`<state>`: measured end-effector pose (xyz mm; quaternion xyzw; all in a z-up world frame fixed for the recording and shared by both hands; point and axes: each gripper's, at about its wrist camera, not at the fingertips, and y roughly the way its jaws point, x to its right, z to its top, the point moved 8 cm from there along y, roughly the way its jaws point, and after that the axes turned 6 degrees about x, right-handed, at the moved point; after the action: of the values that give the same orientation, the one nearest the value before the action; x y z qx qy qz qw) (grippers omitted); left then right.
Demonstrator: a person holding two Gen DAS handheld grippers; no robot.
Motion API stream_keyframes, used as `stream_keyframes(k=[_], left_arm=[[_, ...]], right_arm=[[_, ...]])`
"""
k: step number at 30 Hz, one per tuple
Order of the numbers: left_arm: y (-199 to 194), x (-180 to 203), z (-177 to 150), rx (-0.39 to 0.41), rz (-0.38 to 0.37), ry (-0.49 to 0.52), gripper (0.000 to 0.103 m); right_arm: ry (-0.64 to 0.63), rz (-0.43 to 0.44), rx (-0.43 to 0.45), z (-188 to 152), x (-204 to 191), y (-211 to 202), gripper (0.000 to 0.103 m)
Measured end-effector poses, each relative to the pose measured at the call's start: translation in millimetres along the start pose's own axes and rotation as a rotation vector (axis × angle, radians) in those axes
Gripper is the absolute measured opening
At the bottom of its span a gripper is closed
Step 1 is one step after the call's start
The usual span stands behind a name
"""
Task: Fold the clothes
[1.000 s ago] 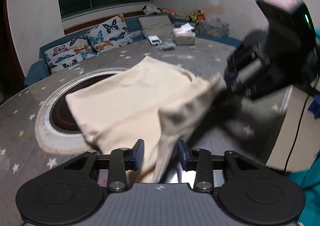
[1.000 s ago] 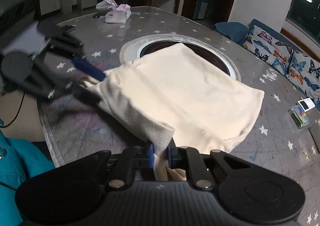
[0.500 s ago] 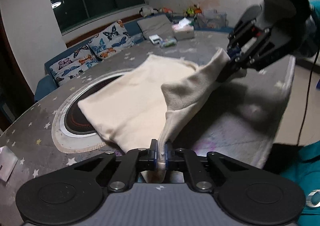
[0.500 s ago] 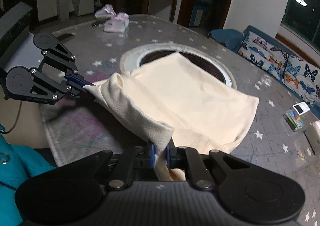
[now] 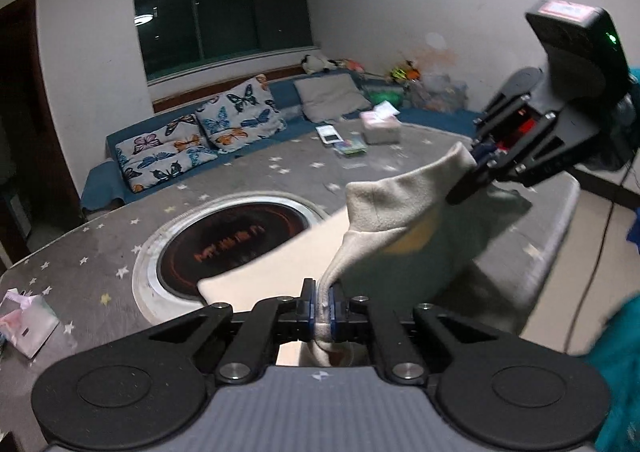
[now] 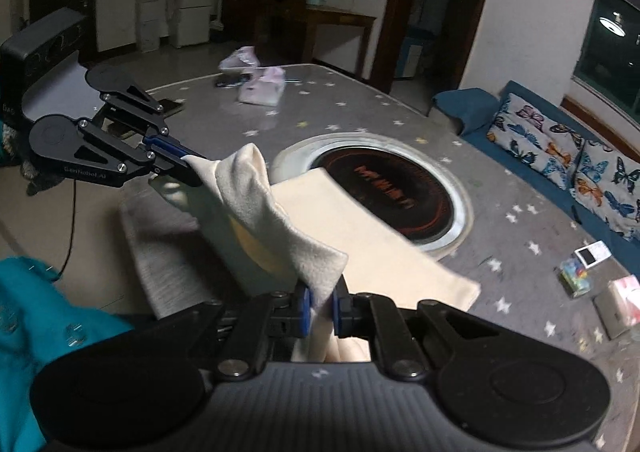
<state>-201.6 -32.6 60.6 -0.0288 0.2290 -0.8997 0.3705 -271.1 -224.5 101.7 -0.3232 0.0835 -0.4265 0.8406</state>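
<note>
A dim living room at night: a grey, star-patterned bench (image 5: 100, 252) with a round dark burner (image 5: 236, 240) set in its middle, and a blue sofa with butterfly cushions (image 5: 192, 136) along the window wall. A cream garment (image 6: 360, 236) lies partly across the bench beside the burner, its near edge lifted clear. The left hand-held gripper (image 5: 323, 308) is clenched on one corner of that edge, and the right hand-held gripper (image 6: 322, 306) is clenched on the other, so the cloth hangs stretched between them.

This looks like the middle of a fold: the raised edge is up but not yet laid over. The next move probably calls for carrying both corners together, level, across the flat part and setting them down square on the far edge before letting go.

The lifted flap hides the cloth beneath it, so I cannot tell what kind of garment it is or how many layers are already folded. The teal fabric (image 6: 28, 312) at the frame edge is cut off.
</note>
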Motion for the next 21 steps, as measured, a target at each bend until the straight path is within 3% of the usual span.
stream_keyframes(k=[7,13,17,19,21], left_arm=[[65,-42,15,-0.041,0.010,-0.023,0.007],[124,-75,5,-0.119,0.039,-0.067,0.007],[151,-92,-13,-0.175,0.083,-0.097,0.010],[158,-100,-19,-0.185,0.124,-0.104,0.010],[162,-109,-25,-0.194,0.158,-0.118,0.010]], right_arm=[[0.015,-0.040,-0.044,15,57,57,0.009],[0.044,-0.061,-0.112,12,91,115,0.009],[0.081,-0.089,-0.147,-2,105,150,0.013],[0.112,-0.141,-0.147,-10,114,159,0.020],[0.166,-0.179,-0.137,-16,124,162,0.020]])
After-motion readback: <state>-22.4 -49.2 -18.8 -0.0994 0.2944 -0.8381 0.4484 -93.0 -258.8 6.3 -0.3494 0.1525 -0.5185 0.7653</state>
